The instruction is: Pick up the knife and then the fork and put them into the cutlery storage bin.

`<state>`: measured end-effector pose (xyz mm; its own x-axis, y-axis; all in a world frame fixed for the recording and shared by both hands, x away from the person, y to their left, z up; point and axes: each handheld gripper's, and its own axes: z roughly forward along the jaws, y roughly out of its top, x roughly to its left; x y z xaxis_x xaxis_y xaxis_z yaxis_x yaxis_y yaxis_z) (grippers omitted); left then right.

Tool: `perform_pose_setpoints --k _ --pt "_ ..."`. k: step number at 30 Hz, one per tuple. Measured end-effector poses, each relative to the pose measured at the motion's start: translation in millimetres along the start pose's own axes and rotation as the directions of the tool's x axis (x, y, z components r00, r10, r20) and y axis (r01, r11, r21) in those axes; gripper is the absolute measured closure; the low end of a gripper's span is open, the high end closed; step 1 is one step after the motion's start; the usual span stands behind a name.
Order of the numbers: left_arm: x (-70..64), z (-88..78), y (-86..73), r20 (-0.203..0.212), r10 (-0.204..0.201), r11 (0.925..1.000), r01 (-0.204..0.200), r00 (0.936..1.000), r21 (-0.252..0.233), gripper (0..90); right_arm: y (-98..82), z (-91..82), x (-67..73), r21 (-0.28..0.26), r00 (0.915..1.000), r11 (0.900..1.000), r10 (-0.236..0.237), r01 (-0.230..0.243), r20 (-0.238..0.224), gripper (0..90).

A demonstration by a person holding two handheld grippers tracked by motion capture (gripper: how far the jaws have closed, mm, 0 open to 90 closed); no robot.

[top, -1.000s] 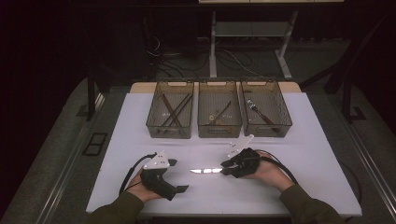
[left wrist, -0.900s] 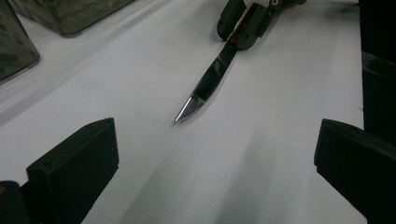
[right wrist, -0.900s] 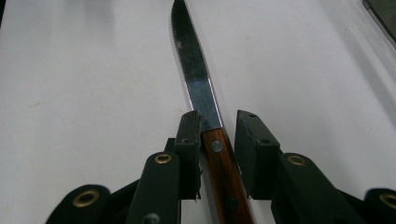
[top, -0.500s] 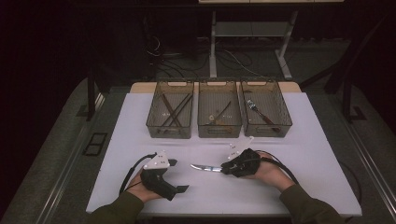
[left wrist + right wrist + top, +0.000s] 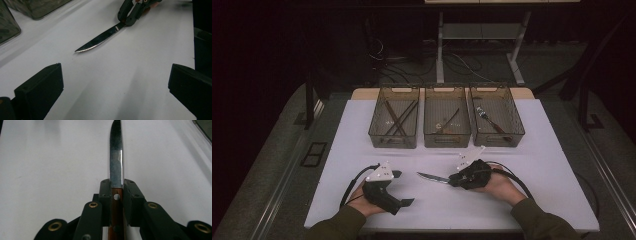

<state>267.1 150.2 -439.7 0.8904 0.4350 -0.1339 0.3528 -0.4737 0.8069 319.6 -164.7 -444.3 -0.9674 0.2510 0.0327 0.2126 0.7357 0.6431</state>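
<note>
A steak knife (image 5: 432,177) with a serrated blade (image 5: 116,157) and a brown wooden handle lies pointing left on the white table (image 5: 537,150). My right gripper (image 5: 453,180) has just been closing and is shut on the handle, one pad on each side (image 5: 116,187). The left gripper view shows the blade (image 5: 100,40) running out from the right gripper (image 5: 132,15). My left gripper (image 5: 402,188) rests on the table left of the knife tip, open with nothing between its jaws (image 5: 115,82).
Three clear bins stand in a row at the back of the table. The left bin (image 5: 393,142) holds dark sticks, the middle bin (image 5: 447,141) a few utensils, the right bin (image 5: 499,140) a fork. Dark floor surrounds the table.
The right gripper's jaws have closed on the knife handle. The blade, a bright glint a second ago, now looks darker and slightly turned. Both hands stayed where they were.
</note>
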Motion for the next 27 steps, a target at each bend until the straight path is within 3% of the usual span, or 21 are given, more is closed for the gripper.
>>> perform_pose_setpoints --k 10,21,23,24,27 --pt "-0.2 -0.2 0.0 0.001 0.003 1.0000 -0.003 1.0000 0.003 0.0 0.7 -4.0 -4.4 0.010 0.9993 0.999 0.038 -0.038 0.001 77.8" --pt "-0.1 -0.2 0.0 0.002 0.005 1.0000 -0.005 1.0000 0.003 0.0 0.3 -27.2 -12.4 -0.023 0.9968 0.997 0.069 -0.068 0.040 77.7" --pt "-0.2 -0.2 0.0 0.002 0.004 1.0000 -0.004 1.0000 0.003 0.0 0.6 -31.0 -12.1 -0.039 0.9942 0.994 0.101 -0.099 0.037 77.7" --pt "-0.2 -0.2 0.0 0.003 0.004 1.0000 -0.004 1.0000 0.003 0.0 -0.3 -33.4 -15.1 -0.033 0.9960 0.997 0.073 -0.072 0.051 77.7" --pt "-0.1 0.0 0.0 0.005 0.005 1.0000 -0.005 1.0000 0.003 0.0 -1.2 -40.7 -18.2 -0.043 0.9940 0.995 0.088 -0.086 0.065 77.7"
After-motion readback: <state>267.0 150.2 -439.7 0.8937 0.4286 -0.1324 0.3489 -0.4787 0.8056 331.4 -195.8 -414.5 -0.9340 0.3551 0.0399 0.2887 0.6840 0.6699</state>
